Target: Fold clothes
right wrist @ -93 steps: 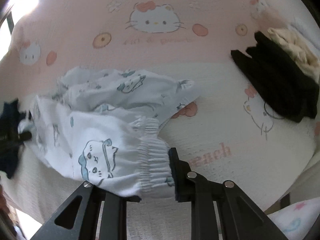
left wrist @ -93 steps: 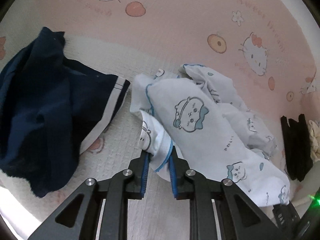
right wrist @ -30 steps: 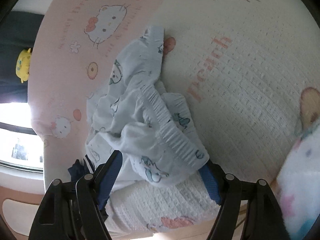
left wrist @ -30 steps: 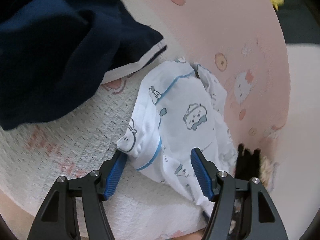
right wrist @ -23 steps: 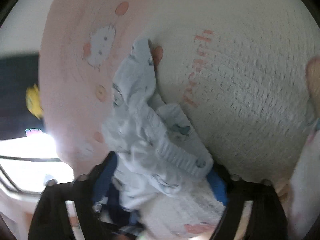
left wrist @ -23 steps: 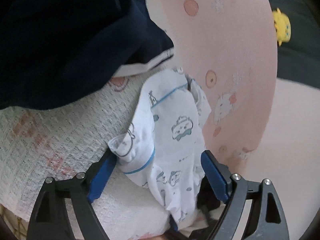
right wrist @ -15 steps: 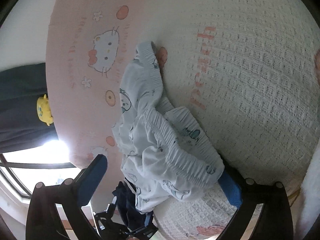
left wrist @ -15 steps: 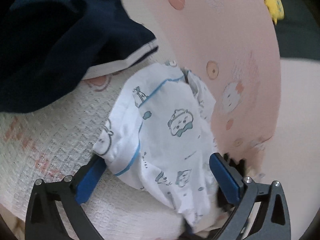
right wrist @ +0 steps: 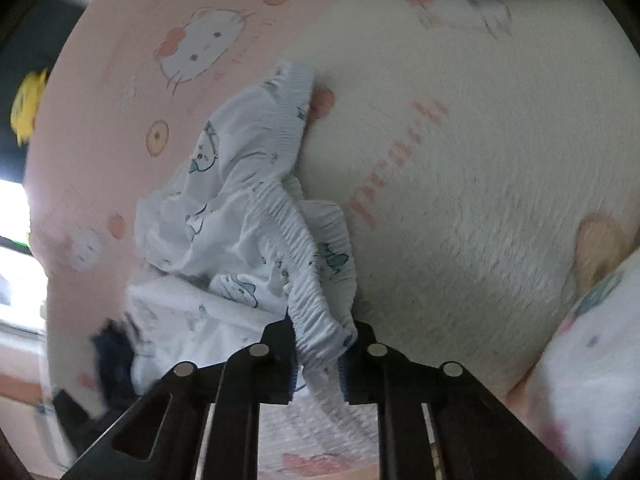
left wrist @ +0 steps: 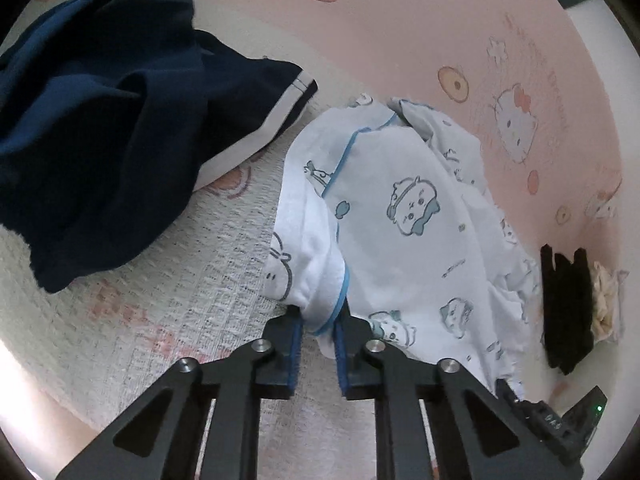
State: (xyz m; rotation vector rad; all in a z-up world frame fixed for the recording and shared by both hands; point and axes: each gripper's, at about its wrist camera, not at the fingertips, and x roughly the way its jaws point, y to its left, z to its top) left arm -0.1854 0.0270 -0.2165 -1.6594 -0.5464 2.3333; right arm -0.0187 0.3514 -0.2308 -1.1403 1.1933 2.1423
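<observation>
A crumpled white garment (left wrist: 416, 216) with blue piping and cartoon prints lies on the pink and cream cartoon-cat blanket (left wrist: 400, 40). My left gripper (left wrist: 318, 322) is shut on a blue-edged fold of it at the near end. In the right wrist view the same garment (right wrist: 240, 200) shows its gathered elastic waistband (right wrist: 304, 264), and my right gripper (right wrist: 320, 344) is shut on that waistband. The cloth bunches up between the two grips.
A dark navy garment (left wrist: 100, 112) with white stripes lies to the left of the white one. A black folded piece (left wrist: 566, 304) and a cream item (left wrist: 604, 300) sit at the right. A white patterned pillow (right wrist: 592, 344) lies at the right in the right wrist view.
Half a second ago both grippers stood wide open around the garment. Now the left has shut on the blue-edged fold and the right on the elastic waistband.
</observation>
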